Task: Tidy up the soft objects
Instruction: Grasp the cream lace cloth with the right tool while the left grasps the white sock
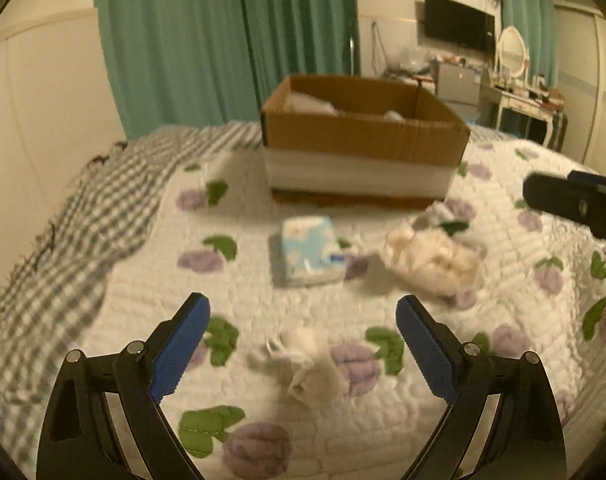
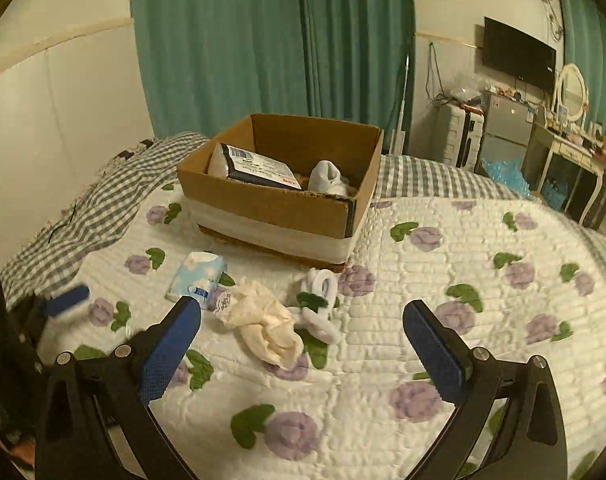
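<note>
Right wrist: one box [image 2: 279, 204], two socks [image 2: 323, 304]

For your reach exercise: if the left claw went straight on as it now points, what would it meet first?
Probably the small rolled white cloth lying on the quilt between the open left claw fingers; depth is unclear.

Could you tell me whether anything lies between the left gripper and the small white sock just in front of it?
Nothing visible does. The left gripper is open, and the white sock lies on the quilt between its fingers, apart from the tissue pack farther ahead.
</note>
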A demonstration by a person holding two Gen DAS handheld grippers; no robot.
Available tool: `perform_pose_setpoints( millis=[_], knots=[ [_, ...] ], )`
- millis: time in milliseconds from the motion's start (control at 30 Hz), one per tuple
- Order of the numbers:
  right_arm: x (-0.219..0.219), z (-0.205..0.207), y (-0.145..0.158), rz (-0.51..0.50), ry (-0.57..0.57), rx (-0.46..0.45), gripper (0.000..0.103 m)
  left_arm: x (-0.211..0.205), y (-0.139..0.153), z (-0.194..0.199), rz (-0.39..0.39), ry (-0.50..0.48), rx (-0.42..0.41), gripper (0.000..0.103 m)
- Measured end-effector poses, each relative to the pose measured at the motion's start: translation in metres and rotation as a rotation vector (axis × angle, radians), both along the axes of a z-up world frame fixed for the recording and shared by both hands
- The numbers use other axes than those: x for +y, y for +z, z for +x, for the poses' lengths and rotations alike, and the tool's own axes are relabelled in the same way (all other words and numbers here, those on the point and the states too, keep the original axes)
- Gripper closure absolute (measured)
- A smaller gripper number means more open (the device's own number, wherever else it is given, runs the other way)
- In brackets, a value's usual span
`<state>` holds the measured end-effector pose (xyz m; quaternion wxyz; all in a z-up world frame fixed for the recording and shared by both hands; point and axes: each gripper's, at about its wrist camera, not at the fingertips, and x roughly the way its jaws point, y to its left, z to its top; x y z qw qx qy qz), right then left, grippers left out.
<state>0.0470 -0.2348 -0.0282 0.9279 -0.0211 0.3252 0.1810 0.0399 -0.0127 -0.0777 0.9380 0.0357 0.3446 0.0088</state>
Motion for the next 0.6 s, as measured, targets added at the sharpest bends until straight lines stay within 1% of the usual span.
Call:
perform_pose_setpoints(
  millis=[67, 200, 300, 367, 400, 433, 467, 533, 600],
  knots=[
    [0.002, 0.004, -0.010, 0.019, -0.009, 0.013, 0.001, 0.006, -0.011, -0.001, -0.022, 0.007, 0.023, 0.008],
    [0.009, 0.011, -0.031, 0.056, -0.019, 0.052, 0.001, 0.013, -0.031, -0.001, -0.030, 0.013, 0.069, 0.008],
    [0.019, 0.017, -0.045, 0.058, -0.011, 0.086, 0.001, 0.019, -0.044, -0.001, -0.061, 0.021, 0.110, 0.009],
    [0.028, 0.020, -0.051, 0.051, 0.003, 0.088, 0.002, 0.020, -0.047, -0.003, -0.069, 0.015, 0.116, 0.009],
    [0.034, 0.021, -0.054, 0.046, 0.013, 0.086, 0.002, 0.019, -0.047, -0.005, -0.067, 0.011, 0.111, 0.011],
    [0.039, 0.022, -0.056, 0.040, 0.021, 0.089, 0.003, 0.019, -0.047, -0.006, -0.068, 0.003, 0.107, 0.018],
    [0.045, 0.025, -0.060, 0.032, 0.033, 0.097, 0.006, 0.019, -0.047, -0.006, -0.070, -0.004, 0.108, 0.022],
    [0.053, 0.029, -0.066, 0.021, 0.043, 0.109, 0.008, 0.019, -0.049, -0.006, -0.074, -0.011, 0.115, 0.022],
    [0.062, 0.034, -0.075, 0.002, 0.046, 0.120, 0.015, 0.021, -0.050, -0.006, -0.084, -0.014, 0.118, 0.030]
  ],
)
